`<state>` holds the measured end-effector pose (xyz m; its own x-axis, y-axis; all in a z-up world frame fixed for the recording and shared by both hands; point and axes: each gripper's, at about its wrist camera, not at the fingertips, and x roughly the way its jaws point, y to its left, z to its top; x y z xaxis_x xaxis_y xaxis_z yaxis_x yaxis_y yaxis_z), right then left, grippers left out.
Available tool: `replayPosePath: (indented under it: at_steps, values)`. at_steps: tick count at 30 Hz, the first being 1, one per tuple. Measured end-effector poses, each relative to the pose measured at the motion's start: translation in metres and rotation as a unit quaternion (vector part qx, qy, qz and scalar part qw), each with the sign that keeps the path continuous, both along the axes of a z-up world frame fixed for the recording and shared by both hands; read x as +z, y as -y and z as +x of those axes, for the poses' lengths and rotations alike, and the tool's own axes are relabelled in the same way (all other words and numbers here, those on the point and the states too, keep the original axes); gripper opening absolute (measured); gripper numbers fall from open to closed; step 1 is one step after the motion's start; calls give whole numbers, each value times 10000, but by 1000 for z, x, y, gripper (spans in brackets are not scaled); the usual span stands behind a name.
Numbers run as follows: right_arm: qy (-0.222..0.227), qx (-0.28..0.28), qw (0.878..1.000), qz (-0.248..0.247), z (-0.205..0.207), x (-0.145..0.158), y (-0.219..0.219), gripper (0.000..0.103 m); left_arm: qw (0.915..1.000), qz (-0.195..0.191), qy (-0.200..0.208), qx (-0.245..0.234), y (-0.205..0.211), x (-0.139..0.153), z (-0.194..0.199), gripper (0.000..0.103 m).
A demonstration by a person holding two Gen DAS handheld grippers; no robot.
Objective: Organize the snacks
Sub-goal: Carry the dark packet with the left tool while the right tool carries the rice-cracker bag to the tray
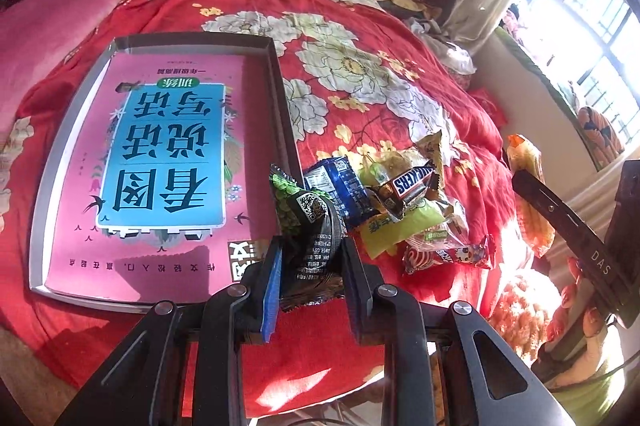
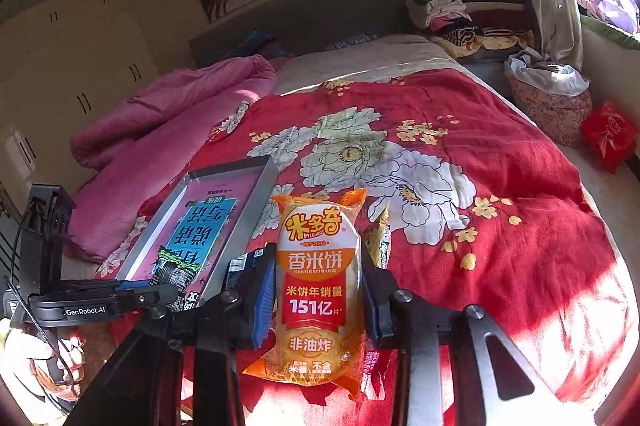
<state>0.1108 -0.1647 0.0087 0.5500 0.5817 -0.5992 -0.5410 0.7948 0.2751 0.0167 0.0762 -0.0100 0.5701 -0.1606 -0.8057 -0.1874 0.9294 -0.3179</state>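
My left gripper [image 1: 310, 258] is shut on a black and green snack packet [image 1: 310, 222], held just right of the tray's near right corner. The metal tray [image 1: 280, 81] lies on the red floral bedspread, with a pink and blue book [image 1: 160, 161] inside. A pile of snacks lies to the right: a Snickers bar [image 1: 412, 185], a dark blue packet [image 1: 340, 185], yellow-green packets [image 1: 400, 226] and a red packet [image 1: 444, 254]. My right gripper [image 2: 318, 290] is shut on an orange rice cracker packet [image 2: 318, 290], held above the bed. The left gripper also shows in the right wrist view [image 2: 172, 278].
A pink quilt [image 2: 168, 113] is bunched at the bed's far left. Folded clothes [image 2: 460, 13] are stacked by the headboard. A patterned basket [image 2: 552, 101] and a red bag [image 2: 608, 133] sit at the bed's right edge by the window.
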Motion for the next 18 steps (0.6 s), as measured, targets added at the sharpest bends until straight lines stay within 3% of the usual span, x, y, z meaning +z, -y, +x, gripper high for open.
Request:
replayPosePath:
  at_steps: [18]
  values:
    - [21, 356, 9994, 33, -17, 18, -48, 37, 9988, -13, 161, 452, -36, 5, -18, 28]
